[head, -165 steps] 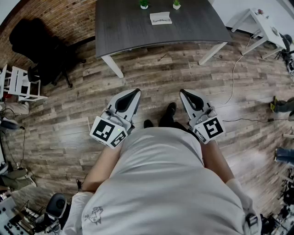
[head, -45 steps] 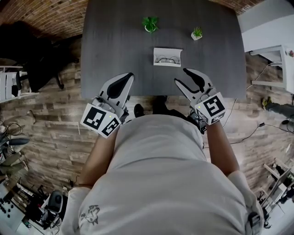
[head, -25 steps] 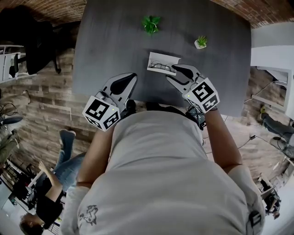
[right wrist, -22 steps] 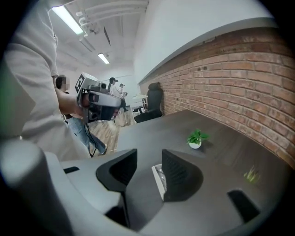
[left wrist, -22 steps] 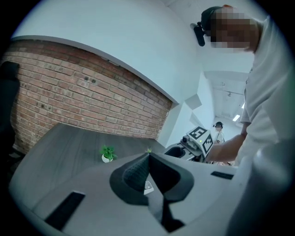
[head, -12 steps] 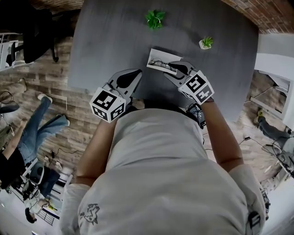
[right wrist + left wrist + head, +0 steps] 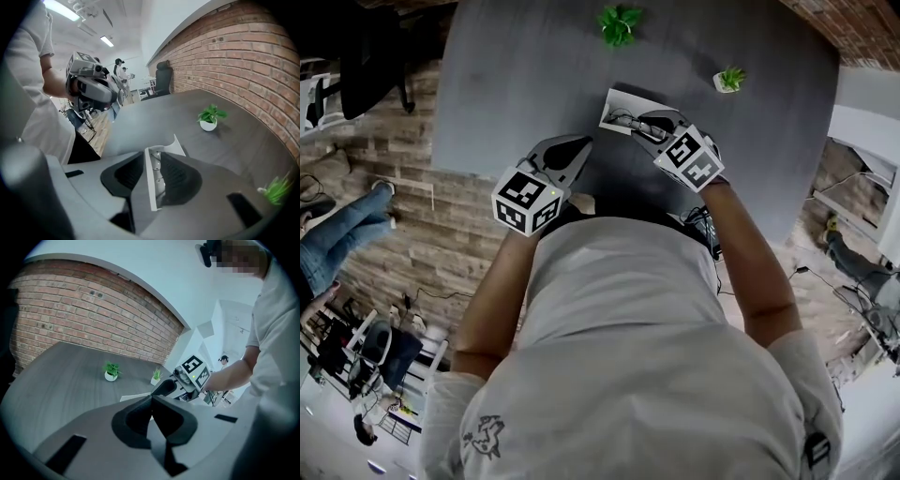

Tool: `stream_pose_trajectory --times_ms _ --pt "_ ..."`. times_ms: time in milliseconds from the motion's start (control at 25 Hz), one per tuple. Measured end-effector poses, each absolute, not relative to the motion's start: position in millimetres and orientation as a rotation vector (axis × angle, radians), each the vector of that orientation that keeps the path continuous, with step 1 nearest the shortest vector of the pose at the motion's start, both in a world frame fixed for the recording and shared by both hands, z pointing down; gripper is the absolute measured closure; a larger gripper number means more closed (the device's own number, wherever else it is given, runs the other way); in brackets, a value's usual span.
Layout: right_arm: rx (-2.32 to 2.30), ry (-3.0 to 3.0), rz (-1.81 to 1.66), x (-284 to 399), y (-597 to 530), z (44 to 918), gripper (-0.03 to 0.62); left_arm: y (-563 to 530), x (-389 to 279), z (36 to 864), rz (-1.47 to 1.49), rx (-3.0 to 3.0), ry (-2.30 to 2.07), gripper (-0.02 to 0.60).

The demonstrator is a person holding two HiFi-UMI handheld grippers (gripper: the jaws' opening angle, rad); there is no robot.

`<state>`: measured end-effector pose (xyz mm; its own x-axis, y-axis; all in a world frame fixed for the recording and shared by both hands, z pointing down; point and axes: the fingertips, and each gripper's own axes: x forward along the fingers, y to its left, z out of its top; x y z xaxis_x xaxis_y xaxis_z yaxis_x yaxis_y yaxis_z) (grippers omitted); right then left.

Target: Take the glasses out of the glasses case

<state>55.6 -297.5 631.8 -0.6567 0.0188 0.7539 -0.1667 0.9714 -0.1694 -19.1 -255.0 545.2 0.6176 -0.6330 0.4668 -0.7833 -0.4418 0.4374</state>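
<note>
An open white glasses case (image 7: 619,97) lies on the dark grey table (image 7: 516,84), with thin-framed glasses (image 7: 622,120) inside. My right gripper (image 7: 643,121) reaches down into the case from the near side. In the right gripper view, its jaws (image 7: 152,153) straddle the case's near wall (image 7: 149,187). They have just been closing, and a gap with the glasses (image 7: 157,174) still shows beside the right jaw. My left gripper (image 7: 584,141) hovers shut and empty over the table, left of the case. In the left gripper view (image 7: 151,398) its pads meet.
Two small potted plants (image 7: 619,21) (image 7: 730,79) stand behind the case. The table's near edge runs just under my hands. A black chair (image 7: 356,56) sits at the far left, and people's legs (image 7: 337,234) show on the wooden floor.
Both grippers have sunk toward the table and moved up to the case. The right jaws, which were short of the case, now sit over its near wall and have narrowed.
</note>
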Motion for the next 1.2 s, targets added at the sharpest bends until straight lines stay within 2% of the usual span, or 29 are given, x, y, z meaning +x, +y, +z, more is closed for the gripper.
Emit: stream_pose_trajectory --times_ms 560,1200 --pt "0.049 -2.120 0.217 57 -299 700 0.522 -258 -19 574 0.355 2.174 -1.091 0.571" --pt "0.028 -2.067 0.163 55 -299 720 0.571 -253 -25 577 0.337 2.132 -1.114 0.571"
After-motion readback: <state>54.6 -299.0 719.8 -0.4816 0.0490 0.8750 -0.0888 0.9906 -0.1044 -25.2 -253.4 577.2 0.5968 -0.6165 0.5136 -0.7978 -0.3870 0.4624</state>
